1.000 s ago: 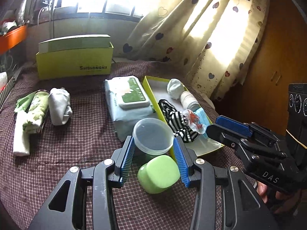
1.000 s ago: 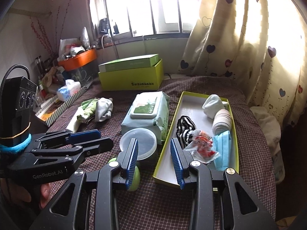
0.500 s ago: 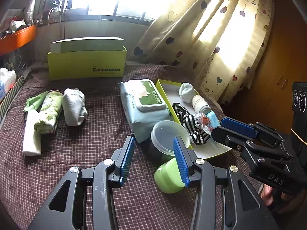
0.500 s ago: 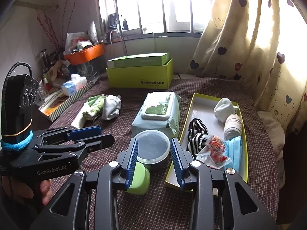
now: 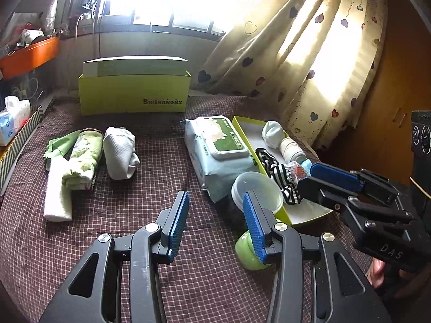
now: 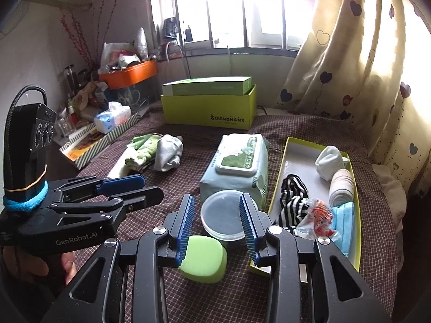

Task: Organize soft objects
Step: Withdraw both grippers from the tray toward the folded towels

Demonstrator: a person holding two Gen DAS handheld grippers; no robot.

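My left gripper (image 5: 212,220) is open and empty above the checked cloth, left of a green sponge (image 5: 249,250). My right gripper (image 6: 216,220) is open and empty, just above the green sponge (image 6: 204,258) and a clear round lid (image 6: 225,214). A yellow-green tray (image 6: 278,188) on the right holds a striped cloth (image 6: 293,202), white sock (image 6: 330,161), beige roll (image 6: 342,188), blue mask (image 6: 344,223) and a crinkly packet (image 6: 317,215). Rolled green towels (image 5: 80,158) and a grey-white cloth (image 5: 120,156) lie at the left.
A wet-wipes pack (image 5: 218,150) lies mid-table beside the tray (image 5: 243,123). A yellow-green box (image 5: 134,91) stands at the back. A tissue box in a striped tray (image 6: 113,118) and an orange bin (image 6: 129,74) sit far left. Curtains (image 6: 363,67) hang right.
Both grippers pulled back and up, so the scene looks farther away. The left gripper shifted left off the green sponge and lid. The right gripper now has the sponge below its jaws.
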